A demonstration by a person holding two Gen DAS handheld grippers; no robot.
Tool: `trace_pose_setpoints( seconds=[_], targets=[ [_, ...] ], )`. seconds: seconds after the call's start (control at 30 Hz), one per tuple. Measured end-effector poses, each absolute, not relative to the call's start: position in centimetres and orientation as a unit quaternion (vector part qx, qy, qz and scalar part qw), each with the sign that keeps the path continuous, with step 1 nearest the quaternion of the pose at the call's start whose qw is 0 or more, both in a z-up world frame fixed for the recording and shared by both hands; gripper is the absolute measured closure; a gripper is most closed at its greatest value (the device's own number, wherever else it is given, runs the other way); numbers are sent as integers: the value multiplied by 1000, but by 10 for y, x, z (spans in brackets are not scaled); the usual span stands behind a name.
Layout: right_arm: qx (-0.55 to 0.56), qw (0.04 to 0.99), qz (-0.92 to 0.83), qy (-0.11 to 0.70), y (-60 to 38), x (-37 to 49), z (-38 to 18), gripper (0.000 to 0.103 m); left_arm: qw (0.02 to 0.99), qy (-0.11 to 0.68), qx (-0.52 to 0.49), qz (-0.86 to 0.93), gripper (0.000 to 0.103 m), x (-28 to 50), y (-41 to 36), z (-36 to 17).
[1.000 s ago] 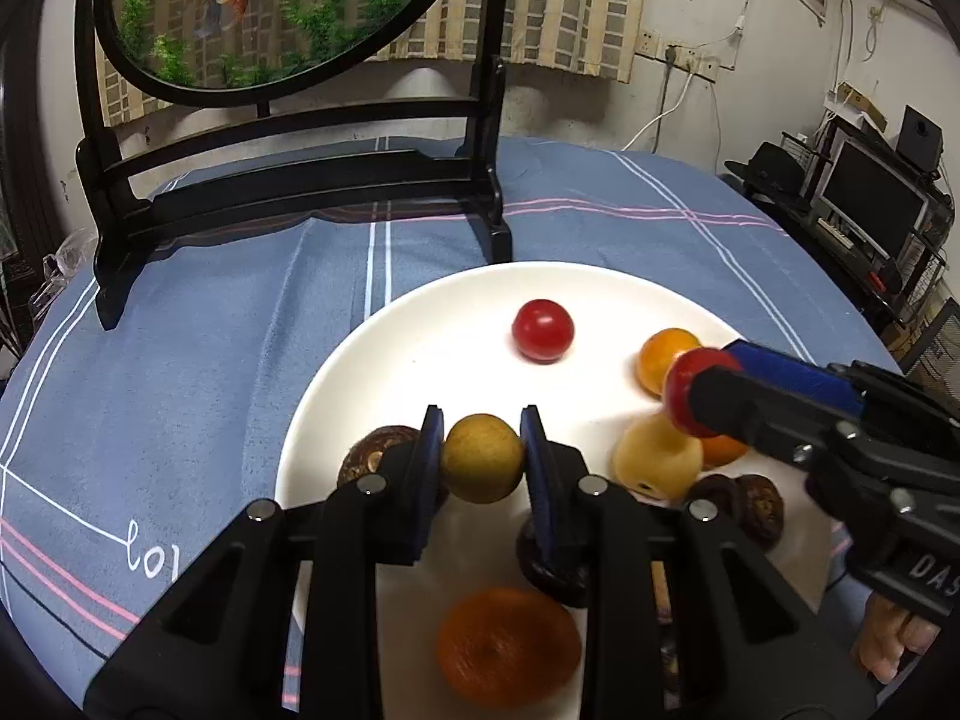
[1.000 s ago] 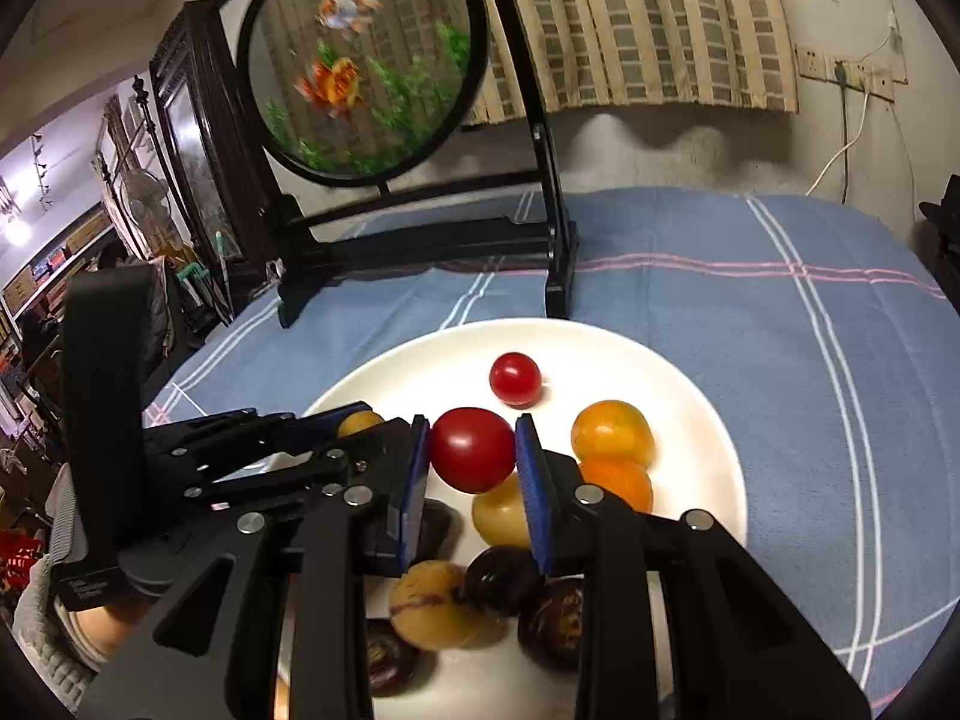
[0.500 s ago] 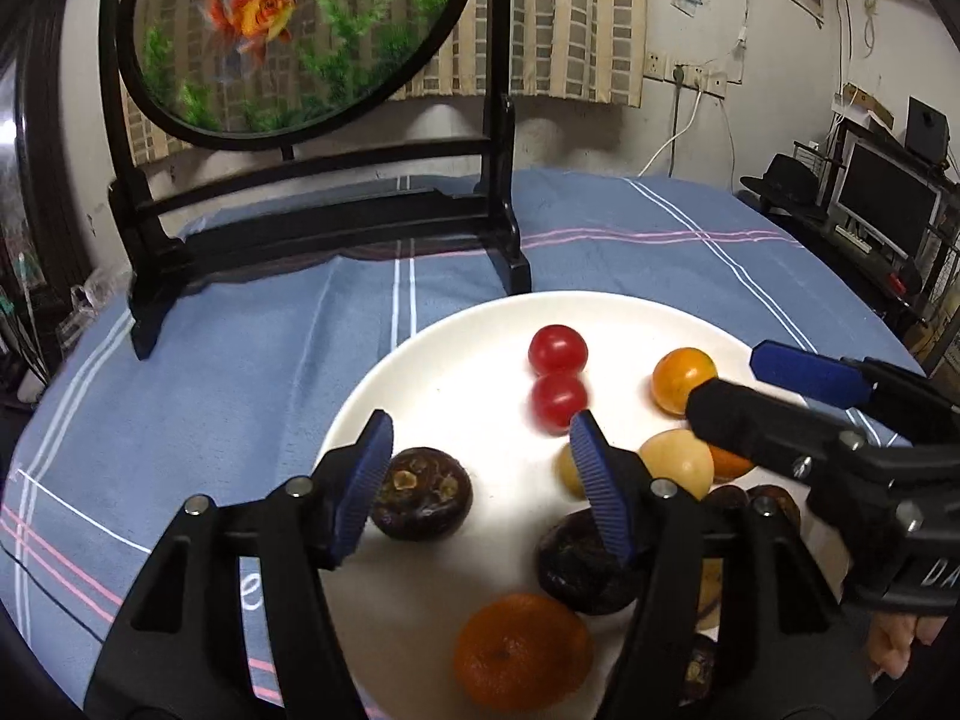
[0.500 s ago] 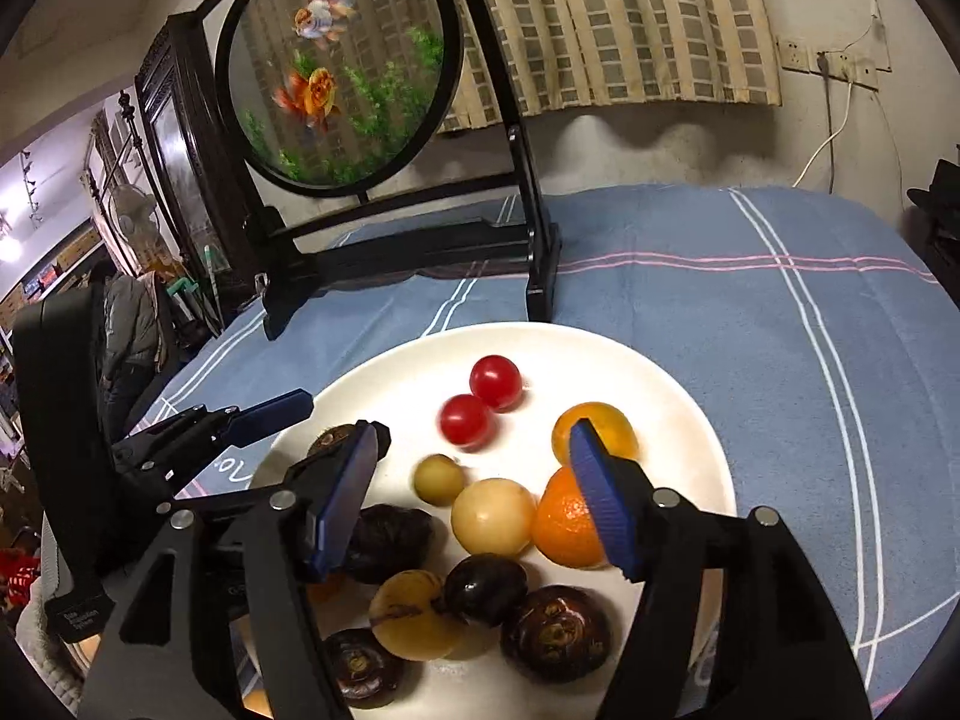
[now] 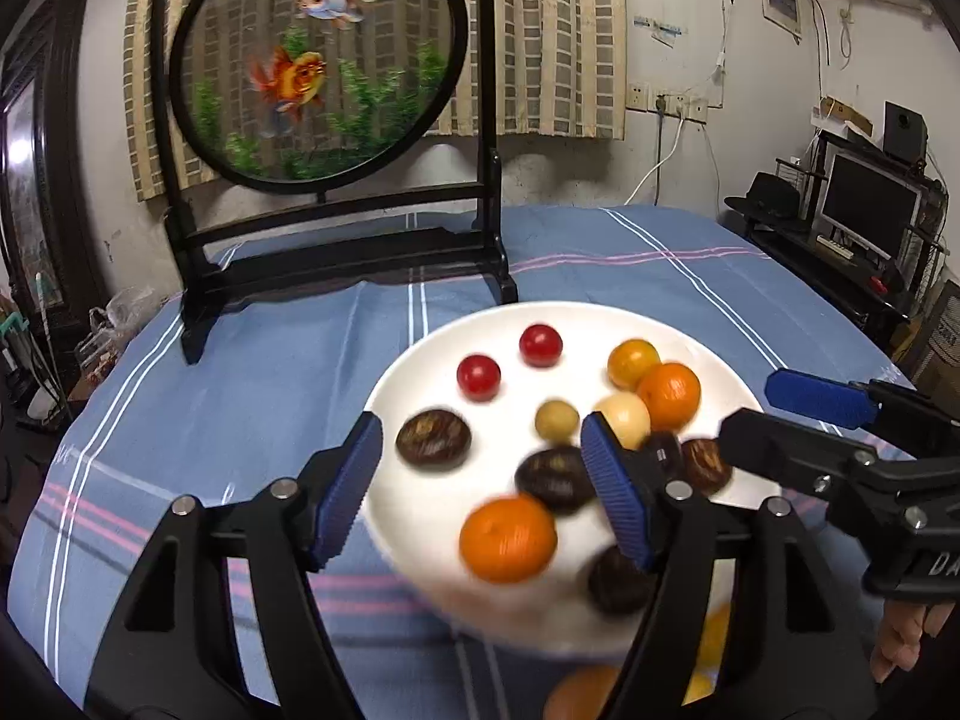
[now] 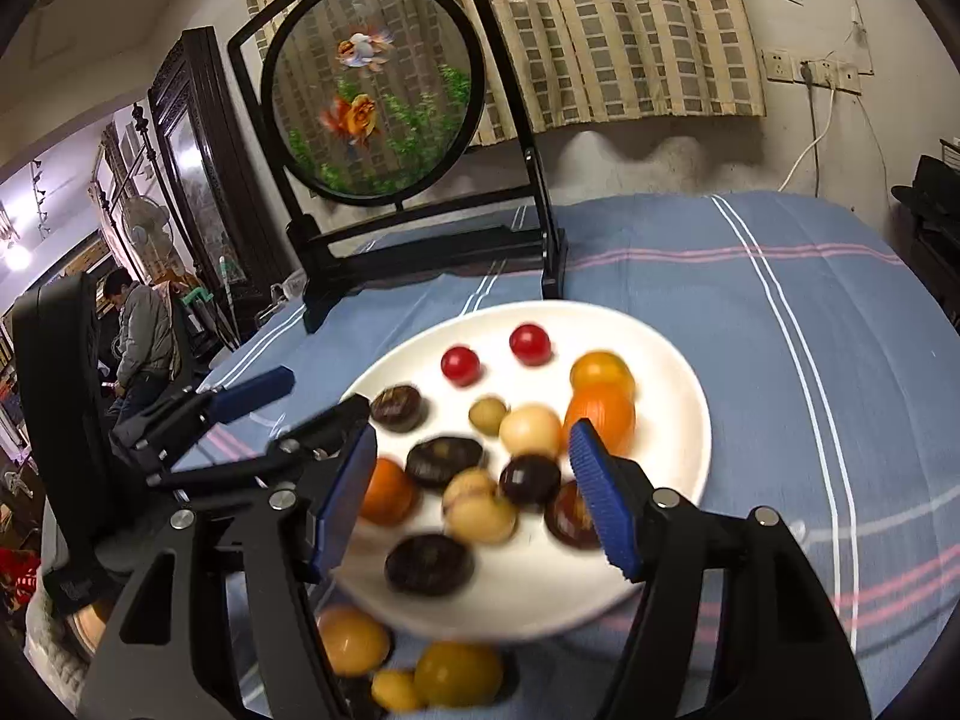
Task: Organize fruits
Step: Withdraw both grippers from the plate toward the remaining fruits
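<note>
A white plate (image 5: 708, 354) (image 6: 678, 384) on the blue cloth holds two red cherry tomatoes (image 5: 478, 377) (image 6: 459, 365), a small green-yellow longan (image 5: 556, 420) (image 6: 487, 414), oranges (image 5: 668, 396) (image 6: 600, 414), pale yellow fruits and several dark brown fruits (image 5: 433, 439) (image 6: 444, 461). My left gripper (image 5: 483, 486) is open and empty above the plate's near left. My right gripper (image 6: 474, 495) is open and empty above the plate's near side. Each gripper shows in the other's view, the right one (image 5: 798, 414) and the left one (image 6: 282, 402).
A black stand with a round goldfish screen (image 5: 318, 66) (image 6: 372, 90) stands at the back of the table. Several loose yellow and orange fruits (image 6: 459, 675) lie on the cloth in front of the plate. A person (image 6: 141, 330) stands far left; a monitor (image 5: 870, 204) at right.
Both grippers opened and let go: the longan and the red tomato now lie on the plate. Both grippers have pulled back and up from the plate.
</note>
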State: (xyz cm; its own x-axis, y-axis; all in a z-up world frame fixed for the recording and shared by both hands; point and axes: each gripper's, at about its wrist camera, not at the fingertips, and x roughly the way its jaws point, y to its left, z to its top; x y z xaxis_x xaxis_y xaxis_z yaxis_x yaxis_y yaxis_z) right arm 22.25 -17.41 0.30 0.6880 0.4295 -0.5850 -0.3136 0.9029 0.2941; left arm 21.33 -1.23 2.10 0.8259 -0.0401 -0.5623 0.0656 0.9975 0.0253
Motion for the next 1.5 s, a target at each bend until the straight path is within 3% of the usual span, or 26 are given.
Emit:
trace_pose_setpoints(
  seconds=[0.17,0.43,1.13,1.3,1.5],
  targets=[
    [130,913,203,329,-197,178,1,34,954,298,-7,-36,23,169,8,21],
    [207,915,154,310,-247,120,-6,12,945,320,-33,-60,16,91,30,-7],
    [243,898,148,336,-258,111,-13,11,897,431,56,-75,13,109,-8,-52],
    [244,896,151,338,-258,111,-14,11,922,385,46,7,12,101,19,-37],
    [218,898,170,341,-249,111,-12,11,920,382,71,-54,14,97,1,-38]
  ],
)
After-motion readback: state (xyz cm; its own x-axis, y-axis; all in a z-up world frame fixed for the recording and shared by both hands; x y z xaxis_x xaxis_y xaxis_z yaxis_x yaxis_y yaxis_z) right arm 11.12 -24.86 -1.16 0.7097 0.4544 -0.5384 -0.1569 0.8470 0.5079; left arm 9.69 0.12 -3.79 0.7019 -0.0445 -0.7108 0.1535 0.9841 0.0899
